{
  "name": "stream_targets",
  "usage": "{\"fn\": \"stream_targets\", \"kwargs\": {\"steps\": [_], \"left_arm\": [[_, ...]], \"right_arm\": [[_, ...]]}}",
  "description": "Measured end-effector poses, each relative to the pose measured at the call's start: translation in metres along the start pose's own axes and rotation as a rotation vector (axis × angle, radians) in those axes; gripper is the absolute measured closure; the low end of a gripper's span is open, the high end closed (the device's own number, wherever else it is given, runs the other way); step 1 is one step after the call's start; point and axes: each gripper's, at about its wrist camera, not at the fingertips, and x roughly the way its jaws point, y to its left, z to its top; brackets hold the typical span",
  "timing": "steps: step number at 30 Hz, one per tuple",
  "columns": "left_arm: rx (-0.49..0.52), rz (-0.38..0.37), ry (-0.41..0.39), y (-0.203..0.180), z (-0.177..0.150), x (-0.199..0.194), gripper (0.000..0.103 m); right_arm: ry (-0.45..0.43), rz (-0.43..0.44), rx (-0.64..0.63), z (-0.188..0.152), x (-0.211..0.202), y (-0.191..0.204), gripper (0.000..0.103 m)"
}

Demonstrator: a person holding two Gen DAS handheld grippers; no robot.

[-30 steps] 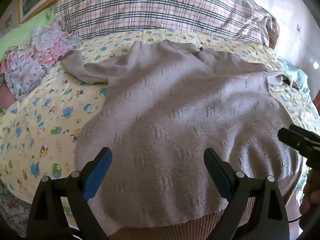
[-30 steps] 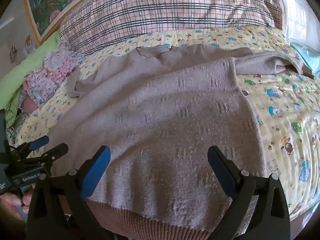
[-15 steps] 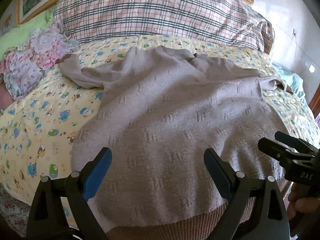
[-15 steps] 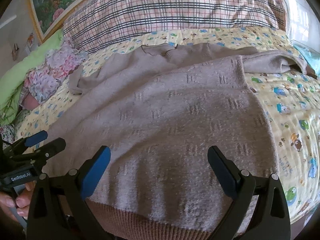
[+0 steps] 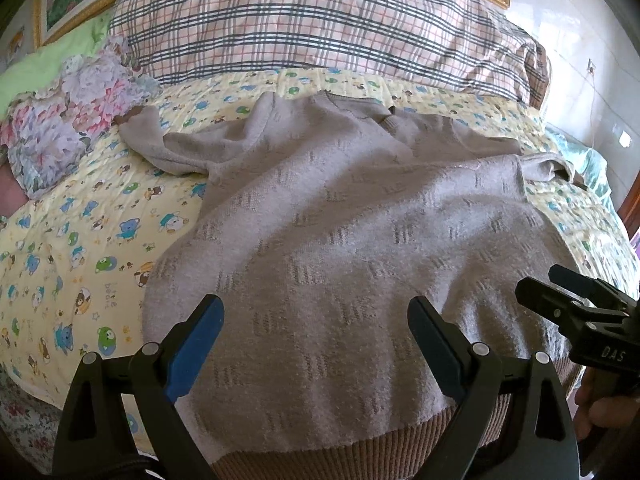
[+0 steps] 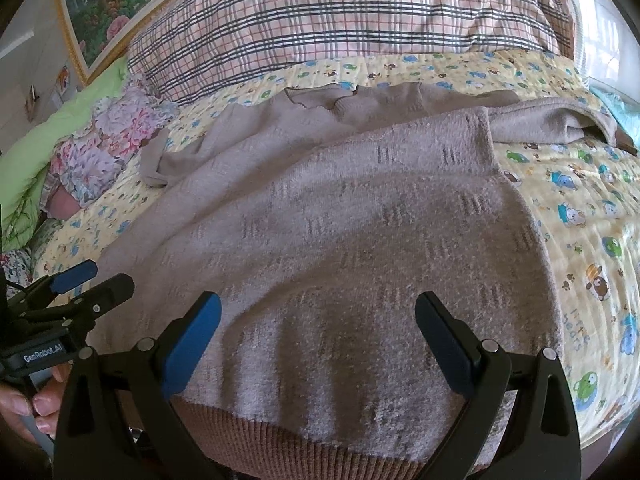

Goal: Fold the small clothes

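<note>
Left wrist view: both the left hand-held gripper (image 5: 316,328) and right hand-held gripper (image 6: 318,324) gape wide, empty, over the sweater (image 5: 360,240) hem at the bed's near edge; next, pinch the hem corners.

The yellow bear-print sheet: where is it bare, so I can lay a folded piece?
Bare sheet lies between sweater and floral bundle; another patch is right of the sweater, below its right sleeve. The middle is covered; the plaid pillow fills the far edge.

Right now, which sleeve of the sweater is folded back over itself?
The sleeve on the right, by the turquoise cloth: its cuff end doubles back. The other sleeve lies stretched out toward the flowered bundle.
</note>
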Motion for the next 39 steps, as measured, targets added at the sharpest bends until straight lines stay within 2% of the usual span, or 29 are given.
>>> {"fn": "stream_targets", "kwargs": {"steps": [18,25,29,33,39], "left_arm": [[0.003,-0.006,0.01,-0.003,0.003,0.002,0.009],[0.0,-0.02,0.041,-0.006,0.005,0.008,0.009],[-0.01,-0.036,0.063,-0.007,0.007,0.012,0.009],[0.009,-0.02,0.056,-0.009,0.008,0.016,0.009],[0.019,-0.019,0.059,-0.012,0.012,0.026,0.009]], "right_arm": [[0.005,0.006,0.005,0.002,0.002,0.003,0.005],[0.009,0.015,0.014,0.002,0.005,0.001,0.005],[0.011,0.027,0.038,0.004,0.005,-0.009,0.005],[0.008,0.029,0.07,0.007,0.002,-0.02,0.005],[-0.001,0.006,0.139,0.013,-0.001,-0.045,0.005]]}}
